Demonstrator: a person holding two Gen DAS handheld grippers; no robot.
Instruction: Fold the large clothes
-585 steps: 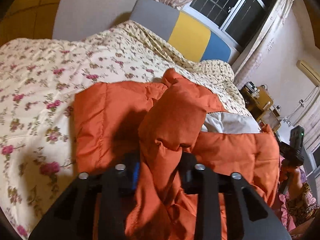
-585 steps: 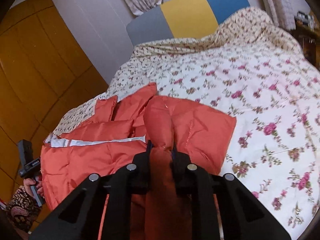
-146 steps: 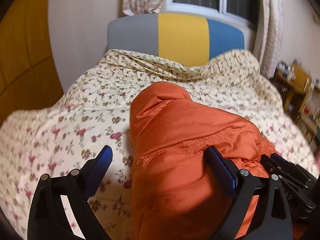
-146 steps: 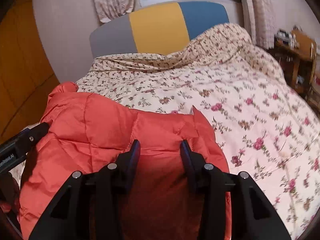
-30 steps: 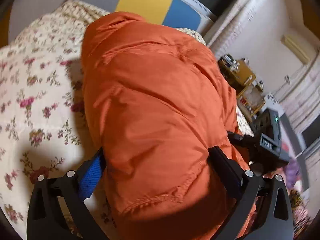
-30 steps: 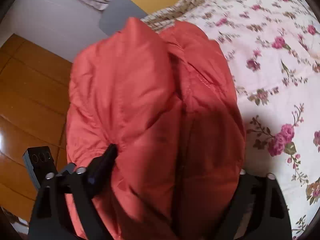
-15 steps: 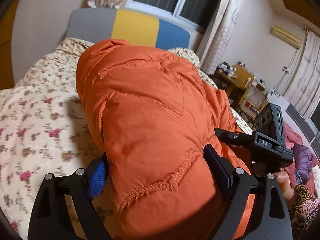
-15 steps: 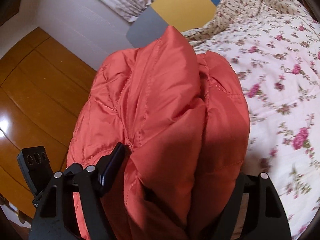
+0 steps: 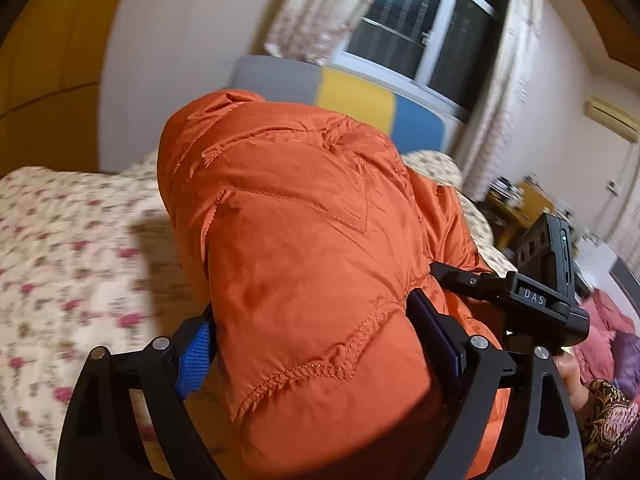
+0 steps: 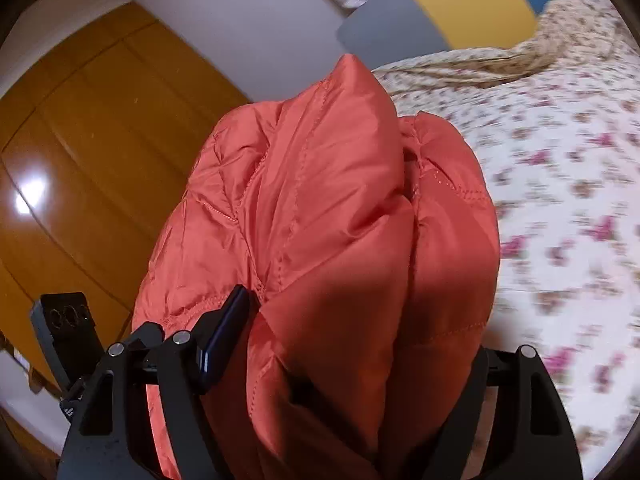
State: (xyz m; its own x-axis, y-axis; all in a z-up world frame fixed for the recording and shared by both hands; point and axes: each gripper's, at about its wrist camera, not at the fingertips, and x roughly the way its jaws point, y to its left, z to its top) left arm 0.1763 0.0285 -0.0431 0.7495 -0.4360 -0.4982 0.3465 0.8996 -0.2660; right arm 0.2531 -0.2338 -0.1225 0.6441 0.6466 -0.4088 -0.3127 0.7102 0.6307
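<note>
Left wrist: folded jacket (image 9: pixel 312 248) clamped between jaws

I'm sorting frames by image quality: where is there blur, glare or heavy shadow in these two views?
Left wrist view: the floral bedspread is smeared by motion, the orange jacket stays sharp and throws a dark shadow beside it, and a lamp glares in the window. Right wrist view: bedspread blurred at right, bright glare on the wooden wardrobe, jacket's lower folds shadowed.
</note>
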